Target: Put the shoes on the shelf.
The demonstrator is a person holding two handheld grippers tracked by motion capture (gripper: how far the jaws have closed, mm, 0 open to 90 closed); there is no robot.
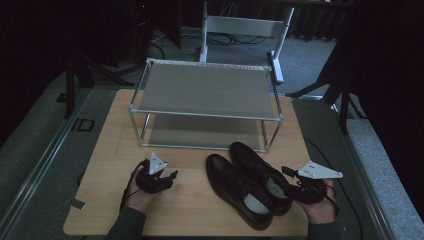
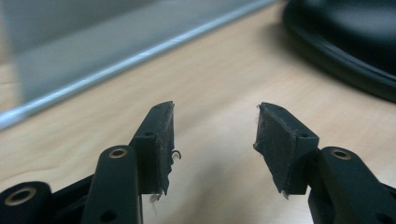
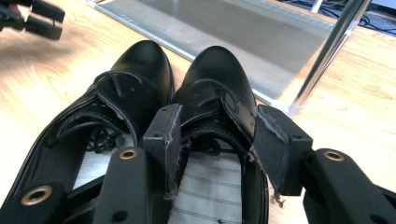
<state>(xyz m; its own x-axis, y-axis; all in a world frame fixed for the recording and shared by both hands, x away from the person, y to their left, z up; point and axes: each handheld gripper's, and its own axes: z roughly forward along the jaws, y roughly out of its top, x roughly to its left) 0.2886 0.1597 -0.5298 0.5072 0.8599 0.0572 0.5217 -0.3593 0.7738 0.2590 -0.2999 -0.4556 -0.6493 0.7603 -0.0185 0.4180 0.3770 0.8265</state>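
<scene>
My right gripper [image 3: 215,149] hangs open over the right shoe [image 3: 212,100], jaws either side of its tongue; I'd bite the collar square. Left gripper [image 1: 161,176] waits open, left of the left shoe [image 1: 235,192]. Beyond them: the rack [image 1: 205,92].

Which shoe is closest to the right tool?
The shoe on the person's right, the one nearer the rack. The right tool sits at its opening, jaws apart over it. The other shoe lies beside it, toward the left tool.
</scene>
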